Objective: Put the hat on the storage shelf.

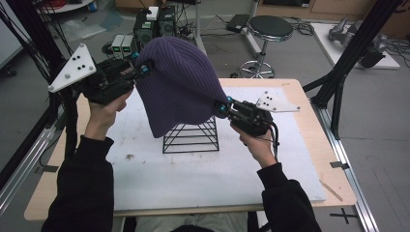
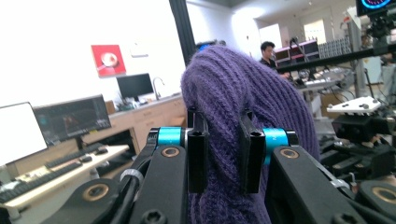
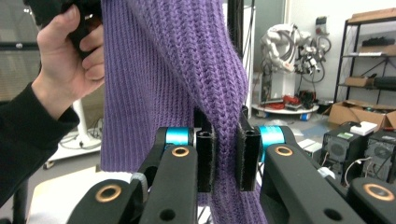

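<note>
A purple knitted beanie (image 1: pixel 179 84) hangs in the air above a black wire-frame stand (image 1: pixel 191 136) on the white mat. My left gripper (image 1: pixel 144 69) is shut on the beanie's upper left edge, and the knit (image 2: pixel 224 154) is bunched between its jaws. My right gripper (image 1: pixel 223 107) is shut on the beanie's lower right edge, with a fold of knit (image 3: pixel 227 140) pinched between its pads. The beanie's hem droops over the top of the stand and hides it. The other hand (image 3: pixel 65 60) shows in the right gripper view, up at the left.
The white mat (image 1: pixel 193 179) covers most of the wooden table (image 1: pixel 333 179). Black frame posts (image 1: pixel 348 58) stand at both sides of the table. A stool (image 1: pixel 268 31) and computer boxes (image 1: pixel 154 24) sit on the floor beyond the far edge.
</note>
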`<action>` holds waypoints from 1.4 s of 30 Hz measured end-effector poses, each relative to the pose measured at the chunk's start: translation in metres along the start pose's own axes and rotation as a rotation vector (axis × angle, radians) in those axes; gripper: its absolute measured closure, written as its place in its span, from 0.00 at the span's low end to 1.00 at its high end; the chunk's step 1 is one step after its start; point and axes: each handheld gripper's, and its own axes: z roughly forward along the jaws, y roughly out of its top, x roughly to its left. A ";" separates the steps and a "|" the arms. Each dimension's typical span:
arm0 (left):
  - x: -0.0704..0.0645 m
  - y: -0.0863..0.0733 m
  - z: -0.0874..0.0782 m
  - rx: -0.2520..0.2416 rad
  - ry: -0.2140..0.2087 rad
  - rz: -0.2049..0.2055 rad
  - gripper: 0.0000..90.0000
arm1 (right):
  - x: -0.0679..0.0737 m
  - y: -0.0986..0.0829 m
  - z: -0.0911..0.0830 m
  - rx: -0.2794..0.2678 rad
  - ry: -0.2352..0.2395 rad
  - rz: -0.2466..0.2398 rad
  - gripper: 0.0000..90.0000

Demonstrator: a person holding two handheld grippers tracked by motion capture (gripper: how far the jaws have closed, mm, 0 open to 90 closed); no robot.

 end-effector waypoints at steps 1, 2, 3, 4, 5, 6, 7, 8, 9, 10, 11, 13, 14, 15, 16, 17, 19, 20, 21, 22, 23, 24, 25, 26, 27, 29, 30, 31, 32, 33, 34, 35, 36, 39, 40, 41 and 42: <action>0.000 0.000 0.000 -0.013 0.006 0.001 0.86 | 0.000 0.001 0.001 -0.008 0.001 -0.002 0.92; 0.001 0.000 0.000 -0.021 0.012 0.005 0.86 | 0.001 0.002 0.001 -0.009 -0.003 -0.005 0.92; 0.001 0.000 0.000 -0.025 0.021 0.007 0.86 | 0.001 0.003 0.002 -0.015 -0.005 -0.012 0.91; 0.003 0.000 0.000 -0.024 0.024 0.005 0.86 | 0.001 0.004 0.003 -0.017 -0.003 -0.008 0.91; 0.004 -0.001 0.001 -0.027 0.025 -0.004 0.86 | 0.001 0.005 0.003 -0.017 -0.004 -0.010 0.91; 0.006 -0.002 0.001 -0.027 0.028 -0.015 0.86 | 0.001 0.005 0.004 -0.014 -0.012 -0.012 0.91; 0.008 -0.003 0.002 -0.024 0.034 -0.019 0.86 | 0.001 0.005 0.005 -0.017 -0.014 -0.013 0.91; 0.009 -0.004 0.003 -0.021 0.037 -0.022 0.86 | 0.000 0.006 0.006 -0.018 -0.016 -0.009 0.91; 0.011 -0.005 0.003 -0.022 0.035 -0.027 0.86 | -0.002 0.005 0.007 -0.014 -0.026 -0.011 0.91; 0.012 -0.007 0.005 -0.023 0.038 -0.031 0.86 | -0.003 0.005 0.008 -0.011 -0.023 -0.006 0.91; 0.013 -0.008 0.006 -0.023 0.042 -0.034 0.86 | -0.004 0.005 0.009 -0.010 -0.026 -0.007 0.91; 0.016 -0.010 0.007 -0.020 0.039 -0.041 0.86 | -0.005 0.004 0.009 -0.006 -0.032 -0.007 0.91; 0.017 -0.012 0.008 -0.018 0.036 -0.044 0.86 | -0.007 0.003 0.010 -0.004 -0.036 0.004 0.91; 0.018 -0.013 0.009 -0.018 0.035 -0.047 0.86 | -0.008 0.003 0.011 0.000 -0.037 0.004 0.91; 0.019 -0.014 0.010 -0.017 0.032 -0.049 0.86 | -0.008 0.003 0.011 0.000 -0.037 0.004 0.91; 0.020 -0.014 0.010 -0.011 0.035 -0.044 0.86 | -0.010 0.002 0.012 0.009 -0.044 0.001 0.91; 0.022 -0.017 0.012 0.001 0.038 -0.047 0.86 | -0.012 0.000 0.014 0.022 -0.053 0.007 0.91; 0.022 -0.018 0.013 0.008 0.041 -0.046 0.86 | -0.012 0.000 0.014 0.022 -0.053 0.007 0.91; 0.023 -0.019 0.014 0.015 0.042 -0.045 0.86 | -0.014 -0.001 0.016 0.038 -0.059 0.009 0.91; 0.024 -0.020 0.015 0.022 0.041 -0.047 0.86 | -0.014 -0.001 0.016 0.038 -0.059 0.009 0.91; 0.024 -0.022 0.015 0.030 0.039 -0.047 0.86 | -0.016 -0.004 0.017 0.051 -0.068 0.009 0.91; 0.025 -0.023 0.016 0.032 0.039 -0.051 0.86 | -0.016 -0.004 0.017 0.051 -0.068 0.009 0.91; 0.025 -0.024 0.017 0.041 0.039 -0.048 0.86 | -0.016 -0.005 0.018 0.057 -0.071 0.017 0.91; 0.025 -0.025 0.018 0.048 0.037 -0.046 0.86 | -0.018 -0.007 0.017 0.067 -0.080 0.014 0.90; 0.025 -0.026 0.019 0.055 0.032 -0.045 0.86 | -0.019 -0.008 0.017 0.067 -0.083 0.015 0.90; 0.025 -0.028 0.020 0.072 0.023 -0.044 0.86 | -0.020 -0.009 0.016 0.073 -0.082 0.022 0.90; 0.025 -0.029 0.021 0.078 0.018 -0.040 0.86 | -0.022 -0.012 0.014 0.080 -0.087 0.023 0.90; 0.025 -0.030 0.022 0.083 0.016 -0.040 0.86 | -0.022 -0.013 0.014 0.083 -0.086 0.030 0.90; 0.024 -0.031 0.023 0.085 0.010 -0.040 0.86 | -0.022 -0.013 0.014 0.083 -0.086 0.030 0.90; 0.023 -0.031 0.024 0.092 0.006 -0.036 0.86 | -0.024 -0.016 0.012 0.091 -0.090 0.035 0.90; 0.022 -0.032 0.025 0.098 0.004 -0.031 0.86 | -0.024 -0.016 0.012 0.091 -0.090 0.035 0.90; 0.022 -0.032 0.025 0.105 -0.001 -0.026 0.86 | -0.024 -0.017 0.011 0.093 -0.095 0.037 0.90; 0.021 -0.033 0.026 0.111 -0.006 -0.026 0.86 | -0.025 -0.018 0.011 0.096 -0.094 0.040 0.90; 0.019 -0.035 0.028 0.127 -0.019 -0.020 0.86 | -0.025 -0.022 0.009 0.102 -0.100 0.039 0.90; 0.019 -0.036 0.029 0.133 -0.028 -0.019 0.86 | -0.025 -0.026 0.006 0.114 -0.096 0.044 0.90; 0.018 -0.036 0.029 0.139 -0.036 -0.019 0.86 | -0.025 -0.026 0.006 0.114 -0.096 0.044 0.90; 0.017 -0.037 0.030 0.147 -0.040 -0.017 0.86 | -0.025 -0.028 0.006 0.119 -0.091 0.052 0.90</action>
